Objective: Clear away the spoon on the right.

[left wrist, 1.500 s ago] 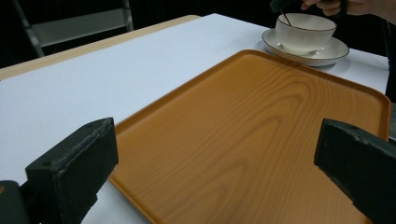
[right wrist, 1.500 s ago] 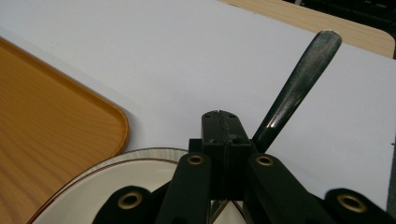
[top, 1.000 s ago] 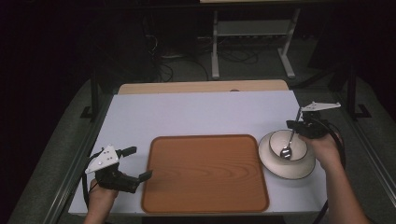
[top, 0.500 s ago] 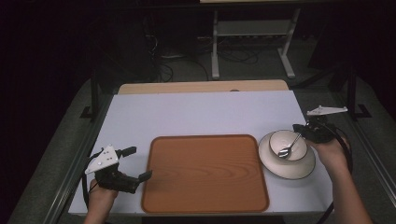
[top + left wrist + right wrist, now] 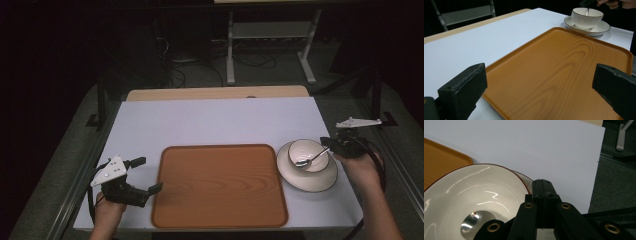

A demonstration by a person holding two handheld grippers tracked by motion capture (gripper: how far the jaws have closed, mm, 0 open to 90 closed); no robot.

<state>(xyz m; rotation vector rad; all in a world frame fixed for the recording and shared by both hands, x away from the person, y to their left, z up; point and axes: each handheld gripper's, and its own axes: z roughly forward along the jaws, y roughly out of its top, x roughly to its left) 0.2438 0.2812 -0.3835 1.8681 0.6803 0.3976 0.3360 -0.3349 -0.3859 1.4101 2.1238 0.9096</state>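
- The right gripper (image 5: 334, 146) has its jaws closed tight on the handle of a spoon (image 5: 311, 158), whose head lies inside the white bowl (image 5: 308, 155).
- That bowl sits on a saucer (image 5: 307, 177), just right of the wooden tray (image 5: 219, 185).
- The left gripper (image 5: 150, 175) waits wide open and empty at the tray's left edge.
- Step in hand, I'd say: handling the spoon in the bowl; next calls for a steady lift clear of the rim.

**Spoon resting in the bowl**

A metal spoon (image 5: 311, 159) lies tilted in a white bowl (image 5: 308, 155), head down at the bottom, handle rising over the rim. The bowl stands upright on a white saucer (image 5: 307, 178) right of the tray.
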